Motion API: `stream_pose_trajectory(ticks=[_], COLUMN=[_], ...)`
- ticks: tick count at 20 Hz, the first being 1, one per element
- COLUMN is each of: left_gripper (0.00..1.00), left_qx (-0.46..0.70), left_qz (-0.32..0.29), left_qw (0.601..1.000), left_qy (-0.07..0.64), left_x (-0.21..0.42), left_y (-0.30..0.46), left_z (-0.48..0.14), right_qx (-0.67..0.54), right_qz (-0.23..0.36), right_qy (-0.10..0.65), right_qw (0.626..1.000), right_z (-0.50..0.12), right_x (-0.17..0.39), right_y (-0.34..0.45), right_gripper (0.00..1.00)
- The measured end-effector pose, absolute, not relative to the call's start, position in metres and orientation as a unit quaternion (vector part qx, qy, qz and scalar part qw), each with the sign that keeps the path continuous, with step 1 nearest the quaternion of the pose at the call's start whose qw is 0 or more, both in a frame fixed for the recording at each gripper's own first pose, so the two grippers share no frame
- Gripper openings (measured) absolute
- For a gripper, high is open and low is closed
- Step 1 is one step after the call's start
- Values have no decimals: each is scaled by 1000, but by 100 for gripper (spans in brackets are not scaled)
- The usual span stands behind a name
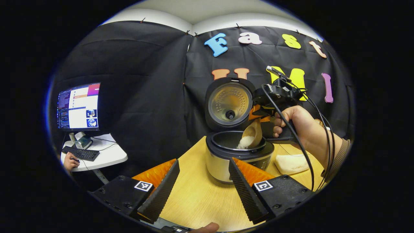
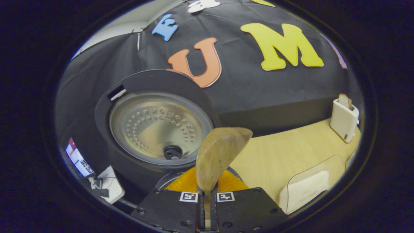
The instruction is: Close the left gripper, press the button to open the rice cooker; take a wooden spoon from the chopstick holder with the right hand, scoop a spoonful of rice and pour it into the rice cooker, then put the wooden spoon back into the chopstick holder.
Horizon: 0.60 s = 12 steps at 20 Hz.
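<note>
**Rice tipping into the open cooker**

My right tool (image 2: pixel 207 202) is clamped on the handle of the wooden spoon (image 2: pixel 218 155); in the left gripper view the spoon's bowl tilts over the rice cooker (image 1: pixel 237 155), white rice (image 1: pixel 245 141) spilling into the pot. The lid (image 1: pixel 229 103) stands upright. My left tool (image 1: pixel 202 186) hangs with fingers spread apart, holding nothing. No readable brand anywhere. The counter (image 1: pixel 197 194) is pale wood; the chopstick holder (image 2: pixel 344 119) stands at its far end, a monitor (image 1: pixel 79 106) off to the side
</note>
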<state>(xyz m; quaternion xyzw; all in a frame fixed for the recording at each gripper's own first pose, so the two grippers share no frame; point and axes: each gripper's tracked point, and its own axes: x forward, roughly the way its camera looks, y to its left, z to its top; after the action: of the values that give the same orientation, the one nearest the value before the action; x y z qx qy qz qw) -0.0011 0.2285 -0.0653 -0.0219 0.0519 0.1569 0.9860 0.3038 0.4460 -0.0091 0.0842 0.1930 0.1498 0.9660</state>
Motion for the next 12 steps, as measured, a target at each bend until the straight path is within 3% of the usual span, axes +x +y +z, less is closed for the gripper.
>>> stream_pose_trajectory(ticks=[7, 12], left_gripper=[98, 98], left_qx=[-29, -27], left_qz=[140, 130], left_qw=[988, 990], left_qy=[52, 48], left_x=[-1, -1], left_y=[223, 220], left_z=[-65, -63], right_qx=[-51, -158], right_qz=[174, 152], right_qy=[148, 99], right_qw=[972, 971], right_z=[7, 19], right_x=[292, 290], right_y=[471, 473], right_gripper=[7, 7])
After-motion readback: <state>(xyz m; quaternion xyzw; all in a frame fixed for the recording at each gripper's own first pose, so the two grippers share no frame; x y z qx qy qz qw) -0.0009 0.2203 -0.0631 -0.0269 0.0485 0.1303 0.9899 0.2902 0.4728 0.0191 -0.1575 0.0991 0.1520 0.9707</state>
